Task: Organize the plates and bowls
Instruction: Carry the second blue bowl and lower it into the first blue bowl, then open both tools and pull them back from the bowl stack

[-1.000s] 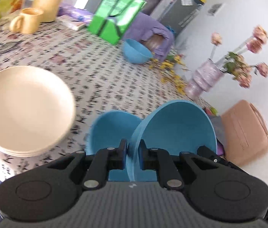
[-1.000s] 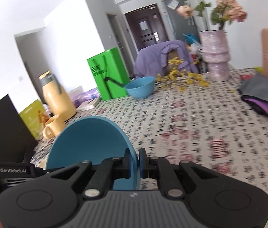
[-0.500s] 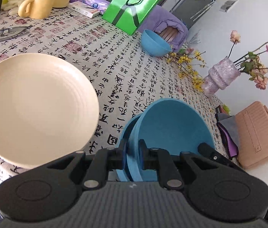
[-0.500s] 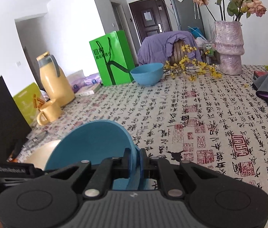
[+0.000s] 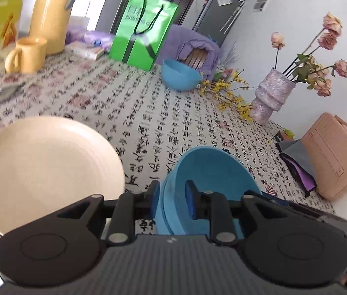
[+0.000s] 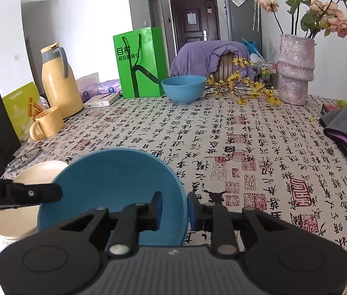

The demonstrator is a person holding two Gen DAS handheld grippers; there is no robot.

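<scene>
1. While your left gripper (image 5: 172, 200) and right gripper (image 6: 172, 207) sit parted astride opposite rims, the stacked blue bowls (image 5: 210, 189) rest on the table (image 5: 149, 113).
2. The last blue bowl (image 6: 183, 88) lies far ahead, upright, neither gripper clearly nearer.

Both grippers, the left gripper (image 5: 172, 202) and right gripper (image 6: 173, 207), were chunky matte black plastic with ribbed grey tops, round dimples each side, silver screws on the linkages, and blue pads (image 5: 154, 201) on the fingertips.

2 close wrist views, shared blue bowls (image 5: 212, 172)
</scene>
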